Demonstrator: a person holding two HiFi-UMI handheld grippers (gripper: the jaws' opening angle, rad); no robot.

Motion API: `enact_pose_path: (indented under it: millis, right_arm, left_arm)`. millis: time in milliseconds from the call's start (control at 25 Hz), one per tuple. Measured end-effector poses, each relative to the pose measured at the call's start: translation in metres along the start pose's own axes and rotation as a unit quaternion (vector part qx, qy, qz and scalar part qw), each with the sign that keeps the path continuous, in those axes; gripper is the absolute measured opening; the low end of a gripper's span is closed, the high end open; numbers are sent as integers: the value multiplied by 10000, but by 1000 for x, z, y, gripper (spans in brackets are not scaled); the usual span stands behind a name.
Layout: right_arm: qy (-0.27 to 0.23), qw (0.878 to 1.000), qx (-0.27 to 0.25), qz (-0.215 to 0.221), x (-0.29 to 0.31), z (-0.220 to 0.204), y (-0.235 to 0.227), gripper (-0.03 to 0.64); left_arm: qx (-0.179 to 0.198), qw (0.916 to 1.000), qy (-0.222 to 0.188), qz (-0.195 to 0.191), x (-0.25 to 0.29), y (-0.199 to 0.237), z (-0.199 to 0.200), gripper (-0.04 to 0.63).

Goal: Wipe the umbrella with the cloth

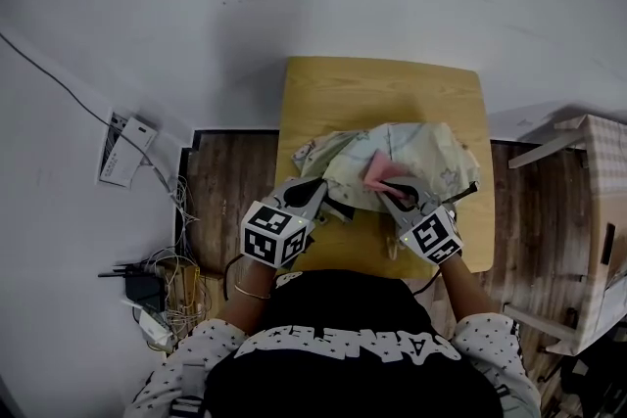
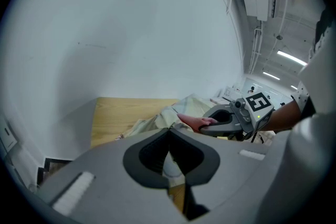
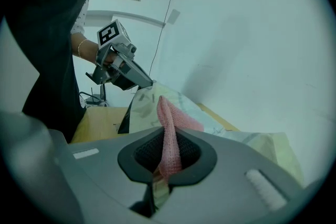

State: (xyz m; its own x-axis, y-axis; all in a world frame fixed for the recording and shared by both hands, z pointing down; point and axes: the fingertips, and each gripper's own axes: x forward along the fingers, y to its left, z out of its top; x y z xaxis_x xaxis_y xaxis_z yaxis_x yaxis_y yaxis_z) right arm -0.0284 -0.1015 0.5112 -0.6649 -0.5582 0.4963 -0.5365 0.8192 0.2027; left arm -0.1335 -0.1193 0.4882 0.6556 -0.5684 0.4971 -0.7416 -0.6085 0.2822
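Table (image 1: 382, 83): light wood, it stands before me against the white wall.
Umbrella (image 1: 421, 147): pale, printed fabric, crumpled in a heap on the half of the table at 6 o'clock, nearest to me.
Cloth (image 1: 380, 173): pink and knitted; it lies on the umbrella, a little toward 6 o'clock from the middle of the heap.
My left gripper (image 1: 326, 203): it is at 8 o'clock of the umbrella. My jaws here are closed together on the edge of the umbrella fabric; a pale strip of it shows between them in the left gripper view.
My right gripper (image 1: 390, 196): it is at 6 o'clock of the umbrella, just beside the cloth. My jaws here pinch one end of the cloth, and the rest runs from them toward 12 o'clock over the fabric.
Both grippers: they point away from me, near each other, with the cloth between them.
White box (image 1: 125, 150): on the floor at 9 o'clock of the table, with cables.
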Motion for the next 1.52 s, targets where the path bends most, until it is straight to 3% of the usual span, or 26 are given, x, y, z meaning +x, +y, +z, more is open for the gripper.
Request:
enact_pose_path:
  millis: [720,1320,1520]
  right_arm:
    - [248,9974,76,677,-15,-20,50,34]
    - [303,9900,-221,1357,-27,-22,78,34]
    - [-83,9942,-202,1053,-38,0,52,34]
  left_arm:
    - [-31,10000,15,-4,8,4,1,3]
    - [-43,10000,18,5,8,-1,-4,5]
    - [-60,10000,-4,31,9,-1,-3,4]
